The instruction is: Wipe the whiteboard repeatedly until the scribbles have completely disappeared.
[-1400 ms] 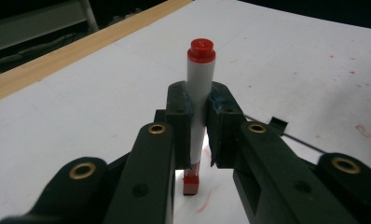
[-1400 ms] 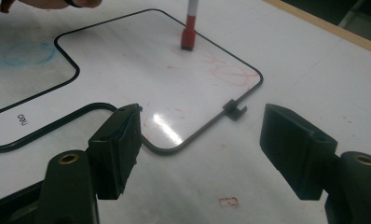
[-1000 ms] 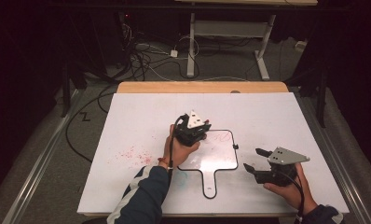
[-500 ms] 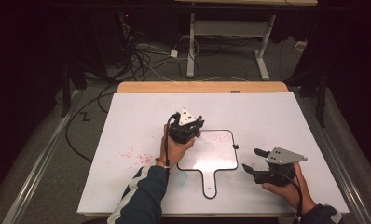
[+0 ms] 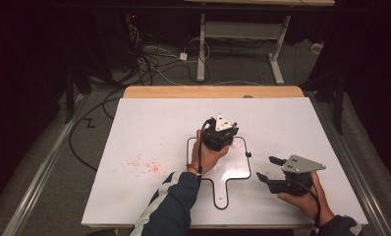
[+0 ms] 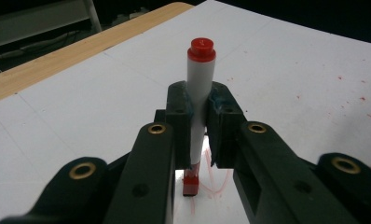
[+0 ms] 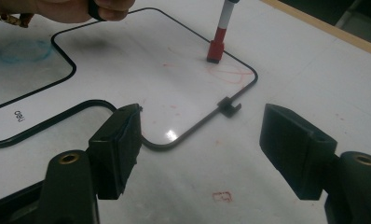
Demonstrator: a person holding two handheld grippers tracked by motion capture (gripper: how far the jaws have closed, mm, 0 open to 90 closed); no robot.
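Black right claw (image 5: 264, 168) sits nearest, low over the white tabletop (image 5: 149, 132), jaws wide apart, nothing between them; just beyond it lies the paddle-shaped whiteboard (image 7: 127, 88) with its black rim; left claw (image 5: 222, 132) is clamped on the red marker (image 6: 198, 93), held upright, tip on the board's far corner beside faint red scribbles (image 7: 230, 72), probably fresh ink; red specks (image 5: 144, 164) lie off to the left.

Marker (image 6: 200, 100): mid-barrel is being covered by the pads of the left gripper (image 6: 201, 116). Marker's upper end is being cut off by the top edge in the right gripper view. Small board (image 7: 183, 79): near corner is being cropped at the left edge there; its printed label is too small to be read.
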